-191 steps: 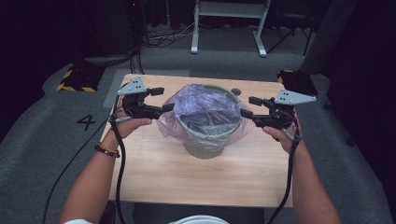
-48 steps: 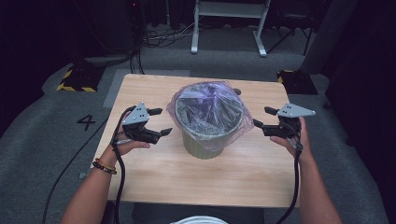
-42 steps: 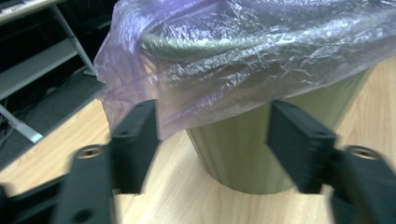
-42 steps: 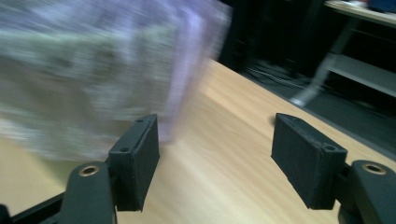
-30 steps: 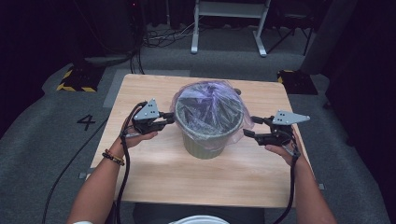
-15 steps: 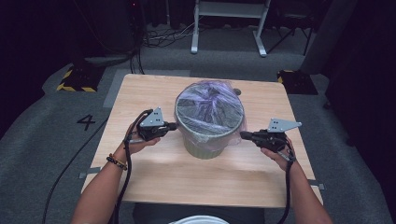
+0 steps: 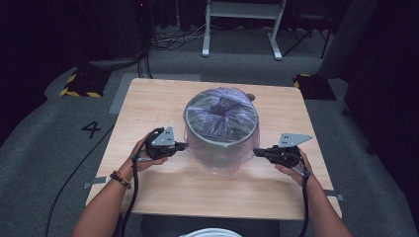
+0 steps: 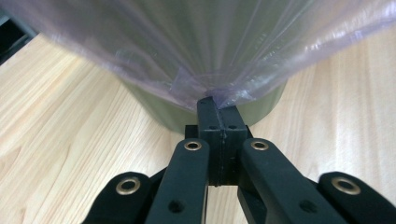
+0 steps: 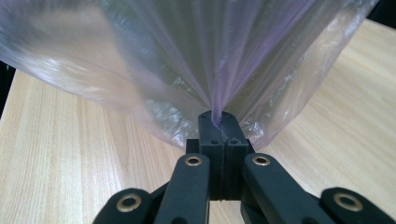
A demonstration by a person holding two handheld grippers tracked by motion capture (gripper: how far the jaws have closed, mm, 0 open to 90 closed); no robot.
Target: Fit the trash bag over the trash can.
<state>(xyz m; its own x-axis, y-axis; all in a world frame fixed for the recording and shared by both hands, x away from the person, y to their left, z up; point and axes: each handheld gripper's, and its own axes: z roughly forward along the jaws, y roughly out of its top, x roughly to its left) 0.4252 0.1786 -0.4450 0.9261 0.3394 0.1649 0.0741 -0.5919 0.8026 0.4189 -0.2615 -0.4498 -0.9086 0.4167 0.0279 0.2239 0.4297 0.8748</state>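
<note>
A grey-green bin (image 7: 188, 129) stands mid-table, lined with a thin purple plastic bag (image 7: 221, 112) whose edge is folded out over the rim. The bag's skirt (image 7: 220, 160) hangs down the outside. My left gripper (image 7: 184, 146) is at the bin's left side, shut on the skirt's edge. In the left gripper view the jaws (image 8: 212, 100) pinch a gathered fold of the film, with the bin wall (image 8: 154, 114) just behind. My right gripper (image 7: 255, 152) is at the bin's right side, also shut on the bag. Its jaws (image 9: 217, 116) clamp a bunched fold of the bag (image 9: 224, 51).
The wooden table (image 7: 153, 103) has bare wood around the bin on all sides. A white round object (image 7: 212, 232) pokes in at the near edge. Beyond the table, a metal frame (image 7: 242, 29) and cables lie on the grey floor.
Both grippers have come down beside the bin with the bag's edge in them, drawing the skirt lower down its outside. The right gripper's jaws have closed onto the film.
</note>
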